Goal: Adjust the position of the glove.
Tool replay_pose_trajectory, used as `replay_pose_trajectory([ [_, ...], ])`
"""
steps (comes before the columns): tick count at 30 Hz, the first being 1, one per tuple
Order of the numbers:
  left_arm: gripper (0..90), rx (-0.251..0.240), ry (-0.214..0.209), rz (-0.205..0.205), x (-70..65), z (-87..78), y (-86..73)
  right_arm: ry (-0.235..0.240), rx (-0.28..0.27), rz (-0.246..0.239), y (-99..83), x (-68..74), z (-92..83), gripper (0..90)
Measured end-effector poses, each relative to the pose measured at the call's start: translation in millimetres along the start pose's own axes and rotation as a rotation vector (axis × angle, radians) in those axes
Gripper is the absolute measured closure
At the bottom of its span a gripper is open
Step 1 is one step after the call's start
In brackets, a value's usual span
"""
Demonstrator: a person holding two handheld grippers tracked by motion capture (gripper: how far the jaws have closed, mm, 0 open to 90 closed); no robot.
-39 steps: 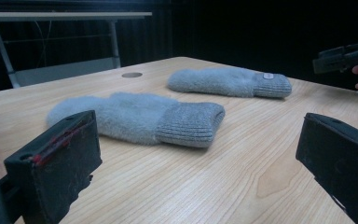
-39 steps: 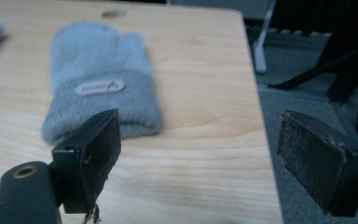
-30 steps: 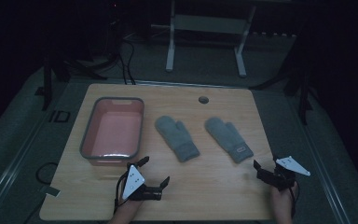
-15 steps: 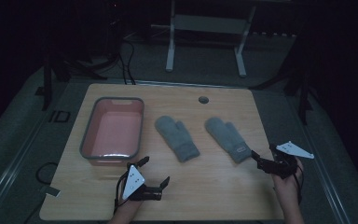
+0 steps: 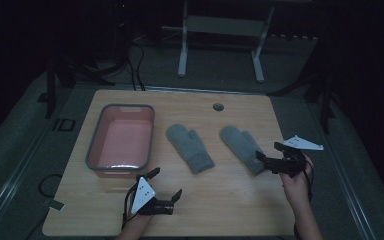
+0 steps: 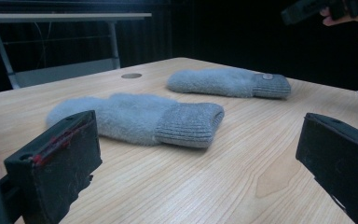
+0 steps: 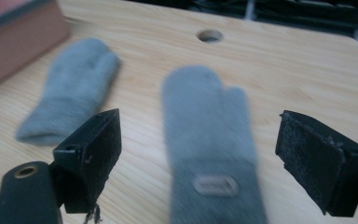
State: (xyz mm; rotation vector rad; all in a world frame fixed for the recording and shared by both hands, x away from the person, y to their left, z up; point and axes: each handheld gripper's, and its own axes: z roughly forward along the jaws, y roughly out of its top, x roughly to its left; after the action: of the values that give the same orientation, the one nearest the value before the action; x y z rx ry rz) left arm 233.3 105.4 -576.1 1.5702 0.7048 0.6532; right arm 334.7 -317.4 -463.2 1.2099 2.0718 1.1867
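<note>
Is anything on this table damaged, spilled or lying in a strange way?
Nothing stands out. Two grey mittens lie flat and apart on the table, beside the pink tub. No spill or damage shows.

A dim room: a pale wooden table (image 5: 240,200) on grey floor (image 5: 25,140), a white metal stand (image 5: 220,25) behind
</note>
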Motion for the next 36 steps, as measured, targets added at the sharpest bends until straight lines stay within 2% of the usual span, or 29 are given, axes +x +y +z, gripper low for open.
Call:
replay_pose_trajectory([
  [3, 0.2, 0.0, 0.0, 0.001, -0.1, 0.0, 0.0, -0.01, -0.002, -0.012, 6.3, 6.7, 4.5, 11.6],
  [4, 0.2, 0.0, -0.001, 0.001, 0.0, 0.0, 0.0, 0.023, -0.007, -0.027, 11.8, 13.6, 9.2, 10.7],
  [7, 0.2, 0.0, -0.001, 0.001, 0.0, -0.1, 0.0, 0.011, 0.015, -0.072, 19.3, 26.3, 19.9, 10.7],
  [11, 0.2, 0.0, -0.001, 0.002, -0.1, -0.1, 0.0, 0.023, 0.028, -0.107, 26.2, 38.4, 31.6, 11.0],
  [12, 0.2, 0.0, -0.001, 0.002, -0.1, -0.1, 0.0, 0.048, 0.038, -0.116, 30.6, 45.6, 40.1, 11.0],
  [16, 0.2, 0.0, -0.002, 0.002, 0.0, -0.1, 0.0, 0.064, 0.051, -0.144, 36.1, 57.6, 54.1, 11.0],
  [18, 0.2, -0.001, -0.002, 0.002, 0.0, -0.1, 0.0, 0.096, 0.057, -0.157, 39.0, 64.9, 63.7, 12.0],
  [19, 0.2, -0.001, -0.003, 0.002, 0.0, -0.1, 0.0, 0.11, 0.06, -0.172, 41.4, 71.8, 74.2, 13.5],
  [22, 0.2, -0.001, -0.003, 0.002, 0.1, -0.2, -0.1, 0.141, 0.07, -0.198, 44.0, 82.1, 91.4, 14.8],
  [23, 0.2, -0.001, -0.003, 0.002, 0.1, -0.2, -0.1, 0.149, 0.076, -0.202, 44.7, 85.6, 97.3, 18.3],
  [27, 0.2, -0.001, -0.004, 0.002, 0.2, -0.2, -0.1, 0.172, 0.093, -0.218, 46.9, 96.1, 114.5, 21.8],
  [28, 0.2, -0.001, -0.005, 0.001, 0.3, -0.2, -0.1, 0.192, 0.105, -0.236, 47.6, 102.9, 126.3, 23.8],
  [29, 0.2, -0.001, -0.005, 0.001, 0.3, -0.2, -0.1, 0.192, 0.105, -0.236, 47.6, 102.9, 126.3, 23.8],
  [31, 0.2, -0.002, -0.006, 0.001, 0.4, -0.2, -0.1, 0.215, 0.124, -0.26, 47.0, 111.8, 143.2, 33.0],
  [33, 0.2, -0.002, -0.007, 0.001, 0.4, -0.2, -0.1, 0.238, 0.143, -0.265, 46.1, 116.3, 154.4, 37.3],
  [34, 0.2, 0.0, -0.009, 0.0, 0.3, -0.3, -0.1, 0.238, 0.143, -0.265, 46.1, 116.3, 154.4, 37.3],
  [35, 0.2, 0.001, -0.011, -0.002, 0.3, -0.3, 0.0, 0.259, 0.154, -0.28, 44.7, 119.9, 164.2, 41.7],
  [36, 0.2, 0.001, -0.011, -0.002, 0.3, -0.3, 0.0, 0.265, 0.161, -0.285, 44.0, 121.7, 168.9, 41.8],
])
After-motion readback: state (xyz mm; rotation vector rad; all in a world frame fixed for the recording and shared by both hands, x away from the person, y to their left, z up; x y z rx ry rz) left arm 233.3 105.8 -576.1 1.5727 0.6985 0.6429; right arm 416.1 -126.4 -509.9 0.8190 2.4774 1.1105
